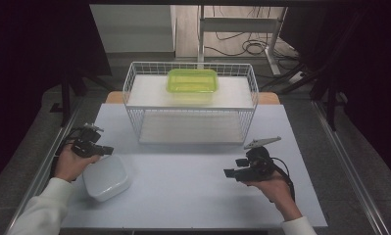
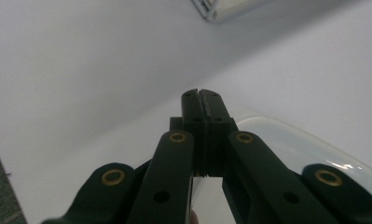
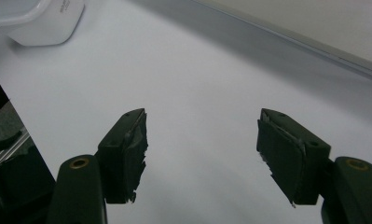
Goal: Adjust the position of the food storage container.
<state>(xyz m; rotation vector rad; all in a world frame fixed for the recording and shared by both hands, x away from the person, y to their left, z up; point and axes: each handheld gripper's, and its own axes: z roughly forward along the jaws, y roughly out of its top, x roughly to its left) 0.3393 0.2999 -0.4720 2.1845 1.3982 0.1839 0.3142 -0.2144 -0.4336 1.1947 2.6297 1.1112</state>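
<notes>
**White box at the lower left, not yet lifted**

In the high view the white box (image 1: 106, 177) sat on the pale surface (image 1: 193, 186) at the lower left of the frame, resting flat, with nothing about it to suggest it had left the surface. The left tool (image 1: 104, 150) hovered at the box's upper left edge, its tip over or just against the rim; whether it touched could not be told from above. In the left gripper view that tool (image 2: 202, 100) had its jaws pressed together with nothing between them, and the rounded rim of the box (image 2: 295, 140) curved past just below and to the right of the tips. So, as a judgement, no grip on the box had been made: the work looked to be at its start, with the taking hold and any carrying left to do.

The right tool (image 1: 228, 172) hung at the lower right of the high view, well apart from the box. In the right gripper view its jaws (image 3: 202, 154) stood wide and empty over bare surface, the box (image 3: 37, 21) far off in the upper left corner.

The box looked smooth and white with rounded corners, low and squarish, faintly glossy. At the top centre a wire rack (image 1: 190, 105) held a green tub (image 1: 192, 81) on its upper shelf.
</notes>
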